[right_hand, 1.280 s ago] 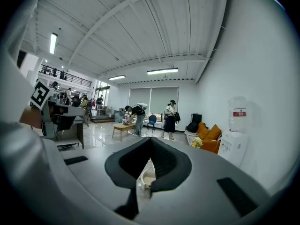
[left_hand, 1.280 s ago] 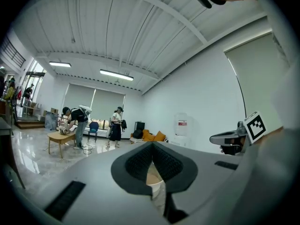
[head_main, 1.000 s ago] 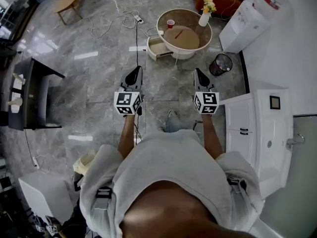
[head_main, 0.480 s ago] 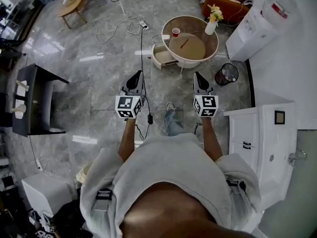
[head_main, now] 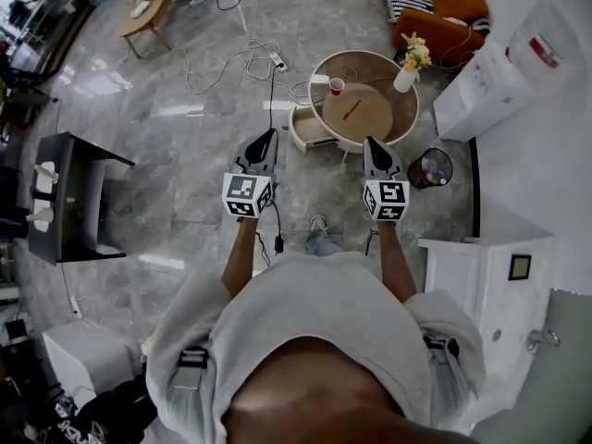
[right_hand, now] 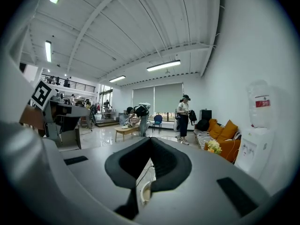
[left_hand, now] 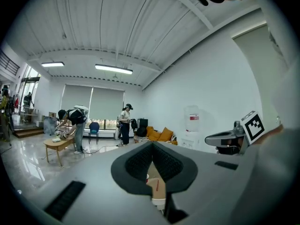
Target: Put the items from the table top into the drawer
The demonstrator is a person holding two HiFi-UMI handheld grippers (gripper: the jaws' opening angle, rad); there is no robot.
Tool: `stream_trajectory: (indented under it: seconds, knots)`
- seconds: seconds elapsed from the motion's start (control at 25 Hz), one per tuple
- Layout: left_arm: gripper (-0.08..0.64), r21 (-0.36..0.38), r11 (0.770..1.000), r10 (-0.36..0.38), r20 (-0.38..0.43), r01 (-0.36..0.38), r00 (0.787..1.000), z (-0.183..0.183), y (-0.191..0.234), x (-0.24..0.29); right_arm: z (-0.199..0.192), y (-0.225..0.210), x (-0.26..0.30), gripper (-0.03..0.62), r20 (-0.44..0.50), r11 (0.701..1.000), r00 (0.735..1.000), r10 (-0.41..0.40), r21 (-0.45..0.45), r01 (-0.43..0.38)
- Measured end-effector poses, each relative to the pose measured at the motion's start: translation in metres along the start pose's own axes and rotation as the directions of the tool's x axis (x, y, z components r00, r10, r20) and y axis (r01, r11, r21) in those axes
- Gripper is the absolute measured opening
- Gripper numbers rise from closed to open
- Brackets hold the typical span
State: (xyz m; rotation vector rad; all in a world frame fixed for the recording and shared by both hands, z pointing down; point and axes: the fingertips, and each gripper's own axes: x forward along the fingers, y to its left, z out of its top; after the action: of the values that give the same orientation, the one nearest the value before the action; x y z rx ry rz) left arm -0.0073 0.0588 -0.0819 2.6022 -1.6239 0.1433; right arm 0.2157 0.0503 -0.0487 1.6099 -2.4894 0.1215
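Observation:
A round low table (head_main: pixel 393 137) stands ahead on the grey floor. On it are a red cup (head_main: pixel 337 85), a white vase with flowers (head_main: pixel 407 76) and a thin red stick (head_main: pixel 352 110). Its white drawer (head_main: pixel 309 129) is pulled open on the left side. My left gripper (head_main: pixel 269 136) (left_hand: pixel 151 146) is shut and empty, held level just short of the drawer. Level with it, my right gripper (head_main: pixel 370 142) (right_hand: pixel 150 140) is also shut and empty, at the table's near edge. Through the left jaws I see the cup (left_hand: pixel 147 177) and the tabletop.
A black bin (head_main: pixel 431 168) stands right of the table, with a water dispenser (head_main: pixel 490 81) and an orange sofa (head_main: pixel 435 17) behind. White cabinets (head_main: pixel 462 257) line the right. Cables (head_main: pixel 250 63) trail over the floor. A dark desk (head_main: pixel 74 197) is at left. People (right_hand: pixel 183 116) stand far off.
The person has walked forward, so the table and drawer have come much closer to both grippers. Both grippers stay shut and side by side.

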Motion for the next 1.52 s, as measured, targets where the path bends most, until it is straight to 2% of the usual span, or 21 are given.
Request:
stream_trajectory:
  seconds: [0.36, 0.76, 1.28, 1.52]
  knots:
    - [0.015, 0.003, 0.999, 0.038, -0.031, -0.038, 0.999, 0.004, 0.024, 0.071, 0.003, -0.044, 0.072, 0.024, -0.008, 0.999, 0.999, 0.039, 0.020, -0.039]
    - [0.015, 0.022, 0.998, 0.063, -0.085, -0.061, 0.994, -0.002, 0.033, 0.104, -0.013, -0.065, 0.105, 0.023, -0.022, 0.995, 0.998, 0.061, 0.084, -0.058]
    - [0.015, 0.044, 0.999, -0.004, -0.145, 0.010, 0.989, -0.009, 0.017, 0.134, -0.035, -0.097, 0.099, 0.025, -0.052, 0.989, 0.999, -0.011, 0.143, 0.018]
    - [0.015, 0.032, 0.999, -0.034, -0.162, 0.040, 0.986, -0.020, 0.025, 0.141, -0.047, -0.093, 0.105, 0.023, -0.083, 0.987, 0.996, -0.037, 0.150, 0.049]
